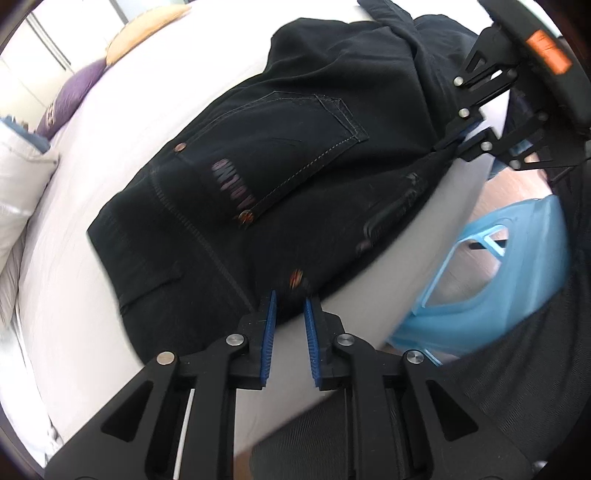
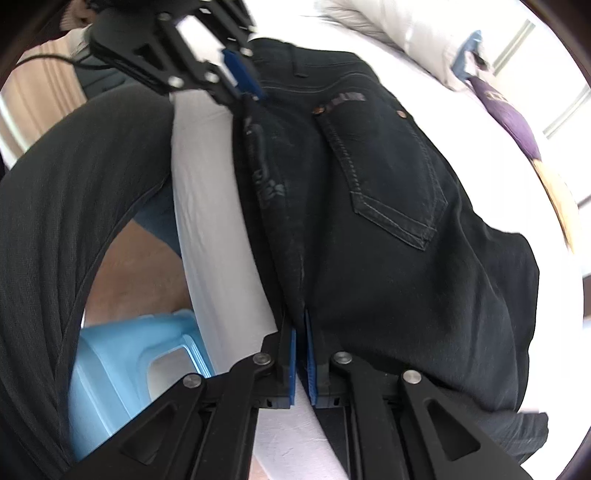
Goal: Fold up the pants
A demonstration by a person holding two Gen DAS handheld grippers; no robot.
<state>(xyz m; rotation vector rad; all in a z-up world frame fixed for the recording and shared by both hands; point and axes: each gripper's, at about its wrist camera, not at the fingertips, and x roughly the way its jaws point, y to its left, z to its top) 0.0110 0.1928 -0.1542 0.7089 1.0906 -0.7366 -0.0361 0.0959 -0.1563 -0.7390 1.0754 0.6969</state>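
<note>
Black jeans (image 1: 280,162) lie on the white bed, back pocket up, with the waist end along the near edge. My left gripper (image 1: 290,299) is shut on the waistband corner; its blue pads pinch the cloth. My right gripper (image 2: 301,325) is shut on the jeans (image 2: 388,229) at the other end of that near edge. In the left wrist view the right gripper (image 1: 458,138) shows at the upper right, gripping the cloth. In the right wrist view the left gripper (image 2: 243,85) shows at the top left on the waistband.
The white bed (image 1: 122,122) carries a purple pillow (image 1: 74,96), a yellow pillow (image 1: 147,33) and a white duvet (image 1: 18,177) at its far side. A light blue plastic stool (image 1: 491,269) stands on the wooden floor by the bed edge. The person's dark clothing (image 2: 55,206) is close by.
</note>
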